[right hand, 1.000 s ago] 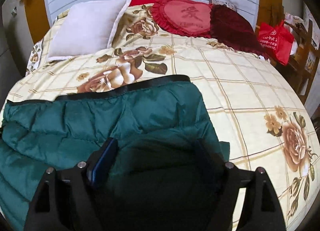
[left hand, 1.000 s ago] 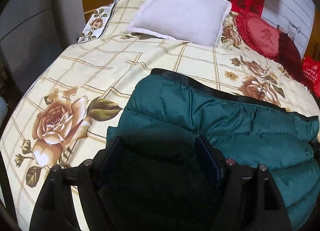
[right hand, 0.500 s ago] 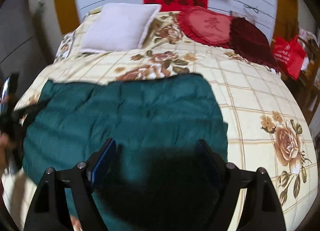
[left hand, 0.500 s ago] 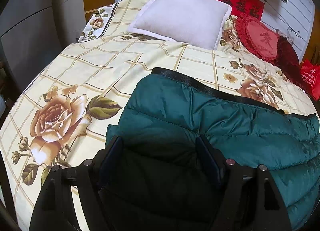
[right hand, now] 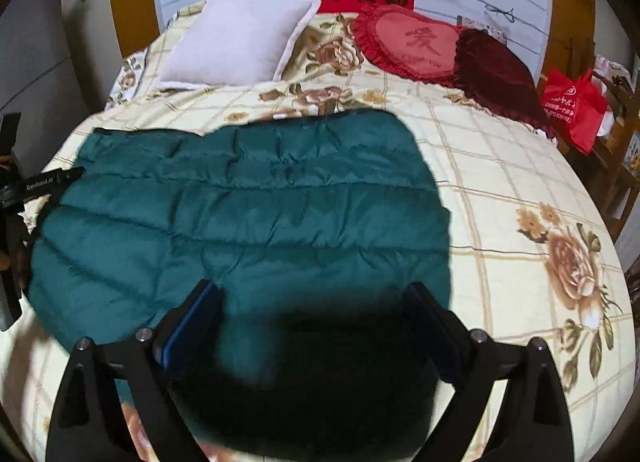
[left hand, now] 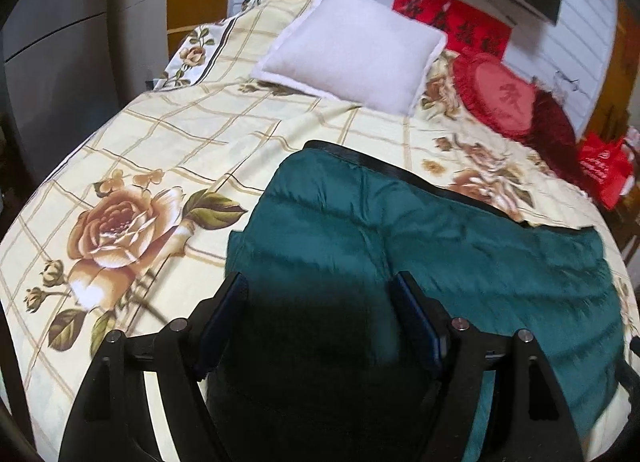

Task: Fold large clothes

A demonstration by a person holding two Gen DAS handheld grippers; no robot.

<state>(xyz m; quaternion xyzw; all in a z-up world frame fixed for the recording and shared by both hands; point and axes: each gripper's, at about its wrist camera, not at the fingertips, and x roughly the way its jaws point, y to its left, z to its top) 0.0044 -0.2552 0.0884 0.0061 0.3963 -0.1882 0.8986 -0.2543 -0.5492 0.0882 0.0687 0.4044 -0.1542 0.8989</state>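
- Floral bedspread (right hand: 500, 189) covers the whole bed.
- Green jacket (right hand: 248, 213) lies folded at its centre.
- White pillow (right hand: 236, 41) at 11 o'clock.
- Right gripper (right hand: 312, 298): jaws opening over the jacket, pads clear.
- Left gripper (left hand: 320, 286): jaws apart, above the jacket.

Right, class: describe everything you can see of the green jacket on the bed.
The green jacket is a dark teal padded garment with stitched horizontal quilting and a black trim along its far edge. It looks like slightly shiny, puffy fabric. It lies folded flat on the floral bedspread, short of the pillows. Both grippers hang over its near edge; contact cannot be told.
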